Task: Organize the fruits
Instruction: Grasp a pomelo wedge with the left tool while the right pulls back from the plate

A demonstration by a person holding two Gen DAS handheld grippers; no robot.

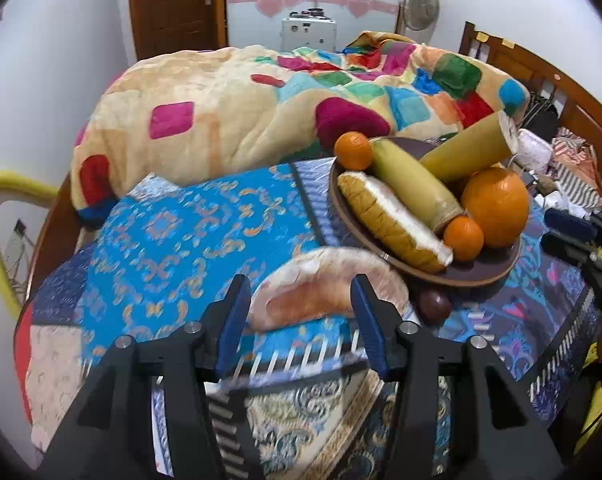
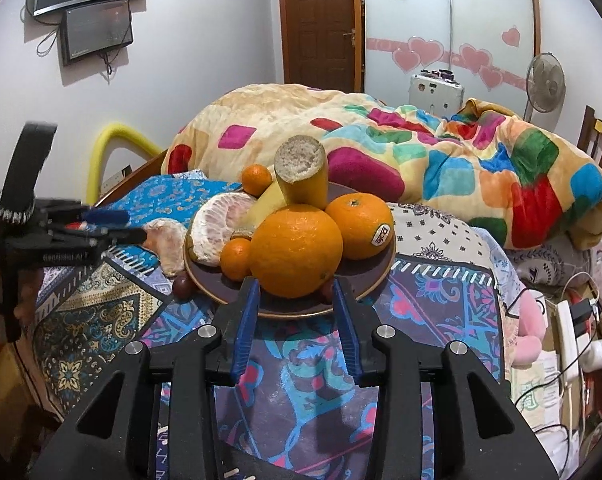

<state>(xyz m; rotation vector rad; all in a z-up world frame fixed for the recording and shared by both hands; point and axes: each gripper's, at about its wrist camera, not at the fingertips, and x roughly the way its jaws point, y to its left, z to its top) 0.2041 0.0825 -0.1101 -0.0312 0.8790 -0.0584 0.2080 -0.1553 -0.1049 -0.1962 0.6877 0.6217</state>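
Peeled pale-pink pomelo segment, lying on the patterned blue bedspread at lower centre of the left wrist view, just beside the rim of the round brown plate. The left gripper brackets it: blue pads stand apart on either side of the segment, with no visible pressure on it, so the jaws read as apart and not clamped. The plate, right of centre, already carries a large orange, two small mandarins, a second peeled segment and yellow cut stalks. A small dark red fruit rests on the cloth against the plate's near edge. In the right wrist view the right gripper sits at lower centre, before the plate rim, jaws apart and empty. Judged step: the loose segment is either about to be taken or just set down; which cannot be told. The next move calls for a gentle closure across the soft flesh, then a lift over the rim.
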